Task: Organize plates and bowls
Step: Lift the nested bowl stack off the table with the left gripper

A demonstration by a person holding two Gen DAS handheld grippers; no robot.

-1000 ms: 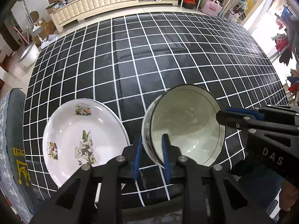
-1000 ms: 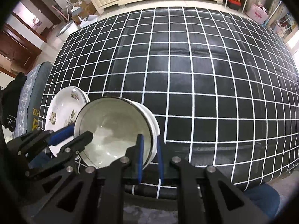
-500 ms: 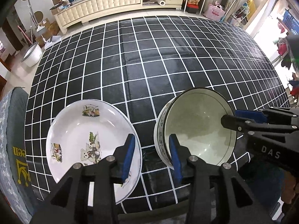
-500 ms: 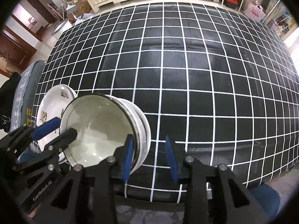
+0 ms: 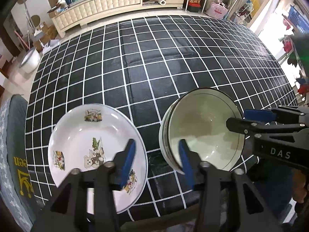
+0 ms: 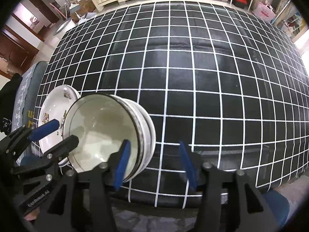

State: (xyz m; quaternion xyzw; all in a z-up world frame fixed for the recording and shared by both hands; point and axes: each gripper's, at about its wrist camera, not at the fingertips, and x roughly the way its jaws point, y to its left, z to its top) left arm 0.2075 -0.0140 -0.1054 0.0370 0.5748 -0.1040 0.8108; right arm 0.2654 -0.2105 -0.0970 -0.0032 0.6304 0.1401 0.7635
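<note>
1. My left gripper (image 5: 157,159) is spread wide, grasping nothing. Its blue pads straddle the gap between the two pieces of crockery: one pad lies in front of the near rim of the plate, the other in front of the near-left rim of the bowl stack.
2. My right gripper (image 6: 154,163) is likewise spread and empty. One blue pad lies in front of the stack's near-right rim; the other hangs over bare tablecloth, off the stack's right side.
3. I cannot tell from either view whether any pad touches a rim.
4. The bowl stack (image 5: 202,133) is my landmark. Several nested white bowls with dark rim lines sit upright on the checked tablecloth (image 5: 154,58), close to its near edge. The top bowl's inside is plain.
5. The white plate (image 5: 87,141) with cartoon bear prints lies flat just left of the stack, with a narrow strip of cloth showing between them. In the right wrist view a second rim shows beneath it, so it may be more than one plate.
6. Beyond the stack the cloth runs on to the far edge; past that stands a cream cabinet (image 5: 108,2).
</note>
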